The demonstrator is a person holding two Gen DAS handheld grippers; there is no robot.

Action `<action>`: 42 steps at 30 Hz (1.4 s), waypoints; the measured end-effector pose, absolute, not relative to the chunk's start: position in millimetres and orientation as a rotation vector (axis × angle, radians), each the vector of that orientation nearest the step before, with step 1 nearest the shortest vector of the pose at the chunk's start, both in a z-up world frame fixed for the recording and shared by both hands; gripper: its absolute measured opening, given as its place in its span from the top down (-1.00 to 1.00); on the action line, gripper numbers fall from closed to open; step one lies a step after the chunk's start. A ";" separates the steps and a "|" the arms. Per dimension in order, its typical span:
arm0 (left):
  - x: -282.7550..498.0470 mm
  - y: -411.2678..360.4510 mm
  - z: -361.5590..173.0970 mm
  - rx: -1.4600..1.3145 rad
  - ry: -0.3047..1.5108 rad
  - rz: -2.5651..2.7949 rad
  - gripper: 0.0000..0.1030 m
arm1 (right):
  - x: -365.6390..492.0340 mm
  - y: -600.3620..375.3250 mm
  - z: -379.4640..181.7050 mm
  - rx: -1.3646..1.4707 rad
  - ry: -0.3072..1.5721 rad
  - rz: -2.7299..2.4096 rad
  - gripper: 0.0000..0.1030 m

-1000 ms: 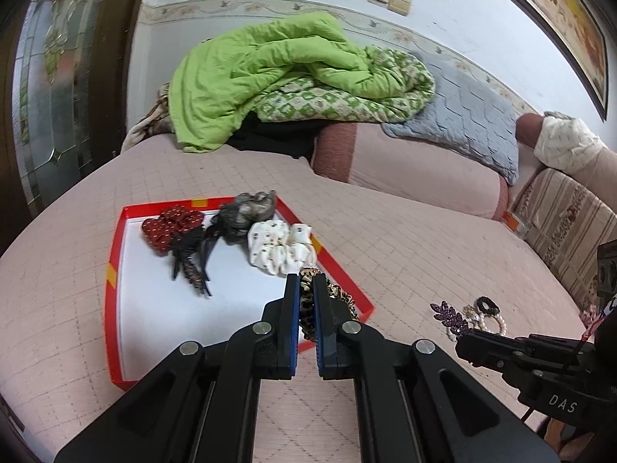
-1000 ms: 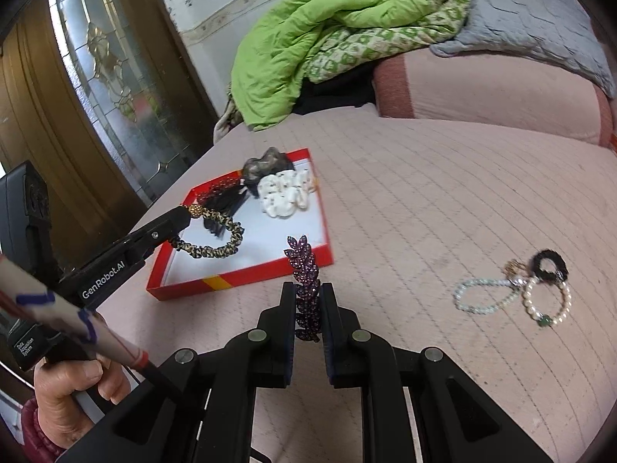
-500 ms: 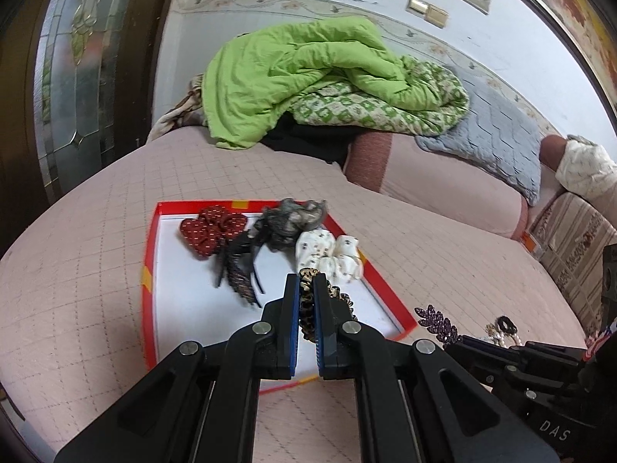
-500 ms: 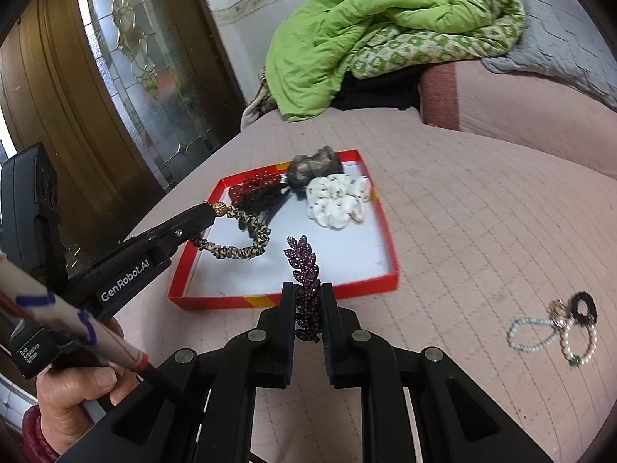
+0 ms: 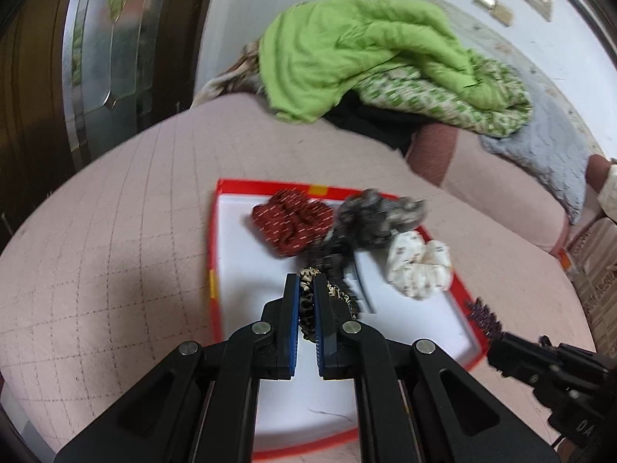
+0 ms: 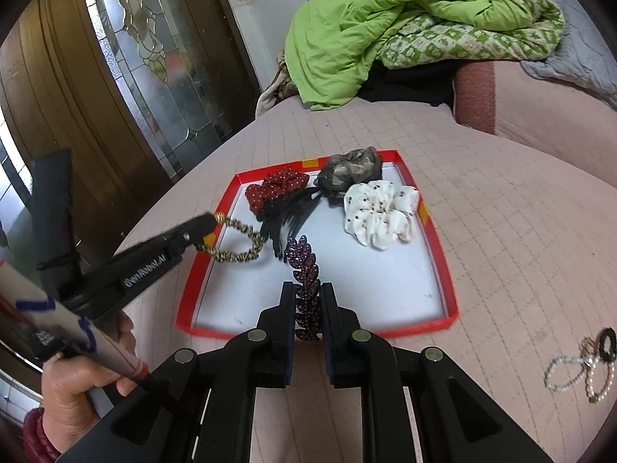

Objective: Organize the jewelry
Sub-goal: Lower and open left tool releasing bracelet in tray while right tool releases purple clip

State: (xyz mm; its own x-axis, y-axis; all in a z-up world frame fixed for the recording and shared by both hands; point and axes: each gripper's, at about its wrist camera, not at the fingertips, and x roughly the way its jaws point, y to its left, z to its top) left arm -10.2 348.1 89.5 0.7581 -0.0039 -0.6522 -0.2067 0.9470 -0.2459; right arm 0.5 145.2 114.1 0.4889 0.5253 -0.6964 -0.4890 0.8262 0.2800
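Right wrist view: right gripper [image 6: 307,301] clamped the purple leaf clip [image 6: 306,281] above the red tray [image 6: 447,266]. Left gripper [image 5: 307,289] pinched the leopard-print hair tie [image 6: 235,243] over the tray's left edge.

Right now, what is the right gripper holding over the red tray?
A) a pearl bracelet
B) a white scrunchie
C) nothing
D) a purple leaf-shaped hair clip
D: the right gripper is shut on the purple leaf-shaped hair clip, which pokes out over the red tray.
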 end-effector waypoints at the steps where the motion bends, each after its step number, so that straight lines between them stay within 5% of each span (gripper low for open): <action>1: -7.3 350.9 86.8 -0.321 0.714 0.115 0.88 | 7.3 149.6 111.7 0.053 0.873 0.613 0.74; 42: 34.7 385.3 55.7 -0.328 0.849 0.231 0.88 | 101.2 206.2 54.9 0.041 1.060 0.546 0.72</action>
State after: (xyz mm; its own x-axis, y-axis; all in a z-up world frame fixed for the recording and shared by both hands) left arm 34.7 385.3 55.7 0.6403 0.0694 -0.7649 -0.3280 0.9252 -0.1907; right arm 101.2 206.2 54.9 0.3693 0.4445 -0.8161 -0.4064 0.8670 0.2883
